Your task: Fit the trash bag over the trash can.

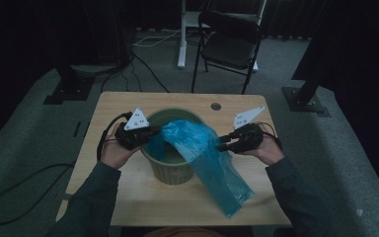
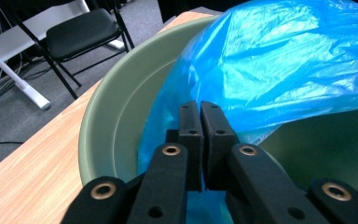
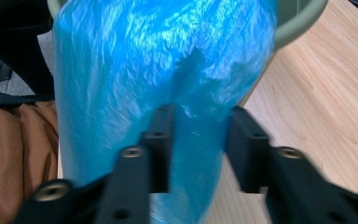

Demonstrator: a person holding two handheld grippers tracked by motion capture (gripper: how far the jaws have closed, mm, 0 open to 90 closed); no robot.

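Trailing nearest over the desk's (image 1: pixel 128 197) front edge, the blue plastic bag's (image 1: pixel 212 163) lower end lay flat on the wood, while its upper part draped over the rim of the green bin (image 1: pixel 170 173) and down inside. At the bin's left rim the left claw (image 1: pixel 150 134) sat with jaws together, pinching an edge of the bag. The right claw (image 1: pixel 223 145), at the bag's right side, had its jaws apart with the plastic between them. Beyond the desk stood a black folding chair (image 1: pixel 229 47).
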